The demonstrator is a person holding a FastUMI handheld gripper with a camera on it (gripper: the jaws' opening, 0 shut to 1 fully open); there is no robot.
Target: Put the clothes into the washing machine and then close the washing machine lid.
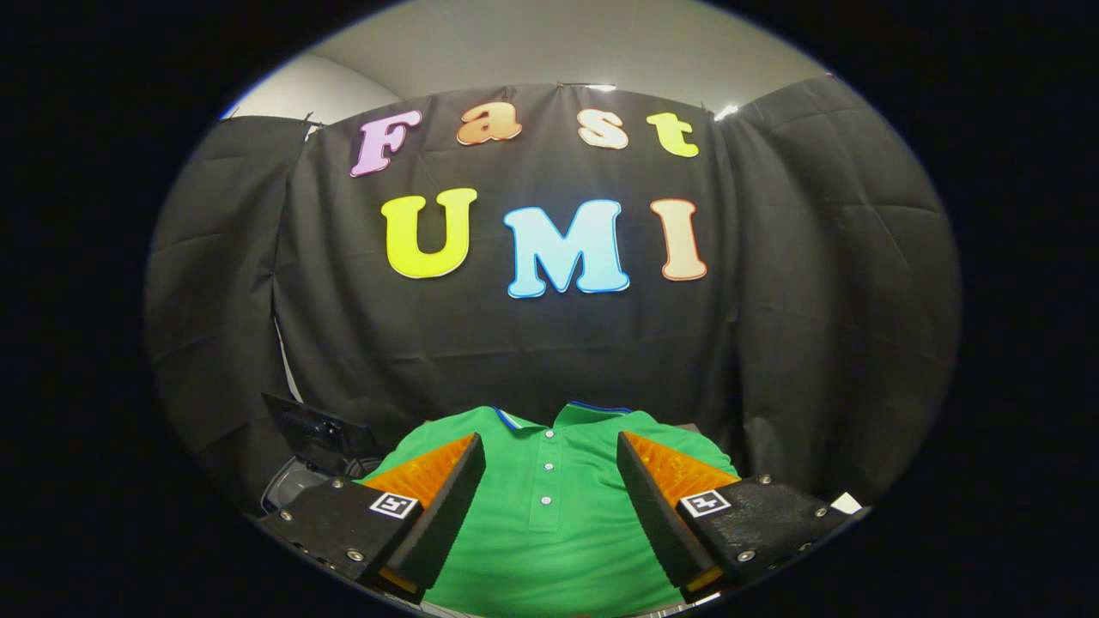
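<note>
Between the spread fingers of the gripper lay the green polo shirt, ungrasped; washing machine beside it. Best to pinch a thick fold near the placket, I judged.

The tongs stand wide apart, their orange-faced fingers hanging over a green polo shirt that lies spread flat beneath and between them, touching neither finger as far as can be told. The shirt's collar (edged in blue) points away toward the black cloth wall. Beyond the left finger sits a dark, partly hidden washing machine.
</note>
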